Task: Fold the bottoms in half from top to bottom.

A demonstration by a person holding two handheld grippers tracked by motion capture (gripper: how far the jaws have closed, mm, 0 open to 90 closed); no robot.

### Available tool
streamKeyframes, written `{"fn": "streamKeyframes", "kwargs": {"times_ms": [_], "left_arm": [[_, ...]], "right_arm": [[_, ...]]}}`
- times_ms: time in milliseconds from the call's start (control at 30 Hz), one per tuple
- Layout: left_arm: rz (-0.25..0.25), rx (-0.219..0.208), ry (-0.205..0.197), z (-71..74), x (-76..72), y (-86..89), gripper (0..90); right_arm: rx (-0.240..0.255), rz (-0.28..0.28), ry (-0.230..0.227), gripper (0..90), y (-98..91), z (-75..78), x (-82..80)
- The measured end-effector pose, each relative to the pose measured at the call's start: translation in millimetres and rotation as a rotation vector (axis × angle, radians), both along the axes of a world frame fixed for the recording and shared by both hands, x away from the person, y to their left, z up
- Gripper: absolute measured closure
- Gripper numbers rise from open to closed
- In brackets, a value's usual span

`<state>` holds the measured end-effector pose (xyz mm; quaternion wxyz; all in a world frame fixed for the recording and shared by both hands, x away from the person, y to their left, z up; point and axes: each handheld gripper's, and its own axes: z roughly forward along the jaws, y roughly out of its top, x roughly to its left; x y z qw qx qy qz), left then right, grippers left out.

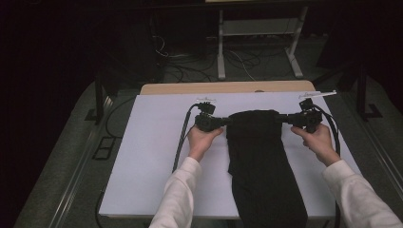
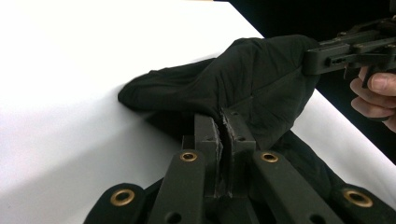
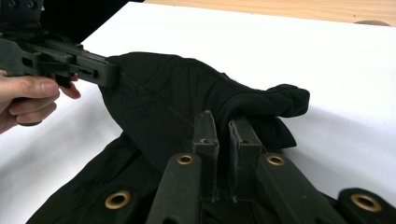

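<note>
Person's got a gripper in each hand, both clamped on the far end of a black garment [image 1: 259, 161], prob folded trousers or smth similar, can't tell for sure. Left gripper [image 1: 222, 121] pinches the far left corner, right gripper [image 1: 284, 118] the far right corner, jaws pretty much fully closed w/ just fabric between the pads. You see it best close up: in the left gripper view the cloth [image 2: 243, 79] is squeezed between the two black jaws, same deal in the right gripper view [image 3: 177, 102]. The far edge looks lifted off the white table [image 1: 152, 142] and pulled taut between the two grippers, while the rest of the garment lies flat down the middle-right of the table and hangs over the near edge. Left hand [image 1: 202, 140] and right hand [image 1: 317, 140] sit just outside the cloth on either side.
</note>
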<state>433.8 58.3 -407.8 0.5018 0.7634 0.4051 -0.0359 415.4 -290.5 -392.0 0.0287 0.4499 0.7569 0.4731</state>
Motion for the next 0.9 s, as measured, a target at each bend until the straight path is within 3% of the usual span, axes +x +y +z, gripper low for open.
{"fn": "streamKeyframes", "kwargs": {"times_ms": [467,900], "left_arm": [[-0.021,0.017,-0.024,15.6,-14.9,0.9,85.0],[-0.035,-0.001,-0.041,24.9,-39.0,4.8,85.0]], "right_arm": [[0.002,0.009,-0.026,82.3,4.5,6.3,-15.5],[0.004,0.017,-0.048,82.4,5.9,14.4,-38.5]]}}
